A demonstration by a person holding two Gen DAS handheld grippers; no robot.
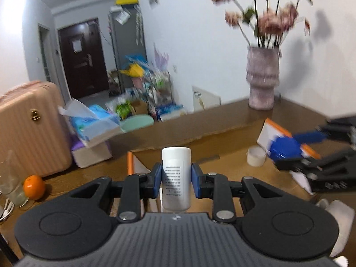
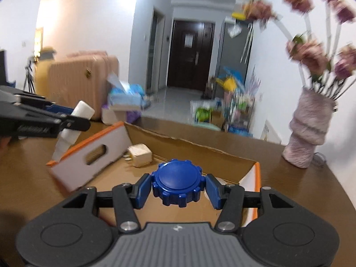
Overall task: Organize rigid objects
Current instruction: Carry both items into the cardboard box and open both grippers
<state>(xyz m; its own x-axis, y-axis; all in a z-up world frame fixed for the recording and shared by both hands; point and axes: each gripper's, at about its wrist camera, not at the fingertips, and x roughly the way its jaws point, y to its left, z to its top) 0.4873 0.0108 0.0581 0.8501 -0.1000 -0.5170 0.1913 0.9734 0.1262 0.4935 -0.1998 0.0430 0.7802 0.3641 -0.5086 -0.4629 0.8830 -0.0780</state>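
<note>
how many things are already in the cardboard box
2: a beige block near the far wall of the cardboard box, and a white tape roll by its right flap. Others may be hidden.

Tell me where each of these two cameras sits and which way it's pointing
Left wrist: on the left gripper, looking along its fingers, shut on a white bottle, toward the vase and door; the right gripper shows at right.
Right wrist: on the right gripper, shut on a blue lid above the cardboard box; the left gripper shows at left.
Shared: vase, door, pink suitcase, box.
</note>
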